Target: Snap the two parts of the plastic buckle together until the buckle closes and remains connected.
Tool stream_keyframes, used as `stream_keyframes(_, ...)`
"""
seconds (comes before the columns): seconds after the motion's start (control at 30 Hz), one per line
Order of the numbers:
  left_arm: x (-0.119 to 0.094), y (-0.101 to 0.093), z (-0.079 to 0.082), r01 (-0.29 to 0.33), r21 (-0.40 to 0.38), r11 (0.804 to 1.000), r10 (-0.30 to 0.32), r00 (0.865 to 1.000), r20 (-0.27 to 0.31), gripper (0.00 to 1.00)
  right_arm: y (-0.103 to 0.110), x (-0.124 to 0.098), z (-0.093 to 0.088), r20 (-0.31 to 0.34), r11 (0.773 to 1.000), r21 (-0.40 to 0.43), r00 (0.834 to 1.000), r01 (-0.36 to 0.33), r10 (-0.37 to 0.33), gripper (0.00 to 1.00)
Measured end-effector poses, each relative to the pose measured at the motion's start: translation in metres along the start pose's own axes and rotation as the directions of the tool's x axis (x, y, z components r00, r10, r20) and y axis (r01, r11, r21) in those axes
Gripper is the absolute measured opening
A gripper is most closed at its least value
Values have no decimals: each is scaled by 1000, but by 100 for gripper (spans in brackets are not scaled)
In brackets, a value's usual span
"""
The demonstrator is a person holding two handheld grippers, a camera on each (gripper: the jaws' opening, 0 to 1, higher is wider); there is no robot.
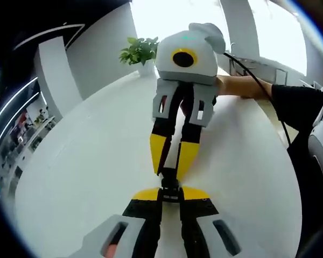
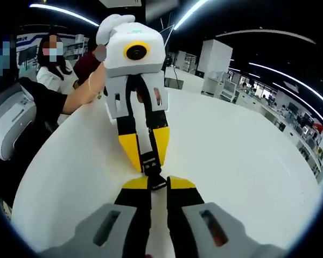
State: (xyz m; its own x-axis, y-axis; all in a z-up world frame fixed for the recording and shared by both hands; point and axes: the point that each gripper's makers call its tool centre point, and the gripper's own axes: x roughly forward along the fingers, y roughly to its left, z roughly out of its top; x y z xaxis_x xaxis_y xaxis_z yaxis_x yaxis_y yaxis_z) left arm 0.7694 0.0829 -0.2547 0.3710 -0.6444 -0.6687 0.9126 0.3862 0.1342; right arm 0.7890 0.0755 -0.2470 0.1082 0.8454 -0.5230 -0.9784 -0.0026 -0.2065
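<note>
- Buckle, black plastic, hangs between two yellow-tipped tools above a white counter.
- Left hand-held gripper pinches one end, jaws nearly closed.
- Right hand-held gripper clamps the opposite end, tip to tip.
- Potted plant stands at the counter's far edge.
</note>
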Motion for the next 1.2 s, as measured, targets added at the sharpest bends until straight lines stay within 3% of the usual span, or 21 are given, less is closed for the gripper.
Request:
stream_keyframes(0.53, -3, 15, -2, -39, -35, 999, 39, 999, -2, 10, 0, 1, -2, 2, 996, 86, 999, 34, -34, 8)
stream_keyframes(0.7, -4, 16, -4, -29, -23, 999, 29, 1000, 5, 11, 2, 1, -3, 10, 997, 70, 1000, 24, -25, 9)
stream_keyframes(0.77, -4, 15, -4, -28, -26, 999, 29, 1000, 6, 11, 0, 1, -4, 17, 995, 99, 1000, 22, -23, 10)
stream_keyframes(1.0, -2, 14, -2, -5, -11, 1000, 5, 999, 42, 12, 2, -1, -4, 40, 998, 33, 998, 47, -48, 11)
stream_keyframes(1.2, 0, 11, 0, 0, 9, 1000, 0, 998, 55, 15, 3, 0, -3, 35, 998, 49, 999, 28, -30, 12)
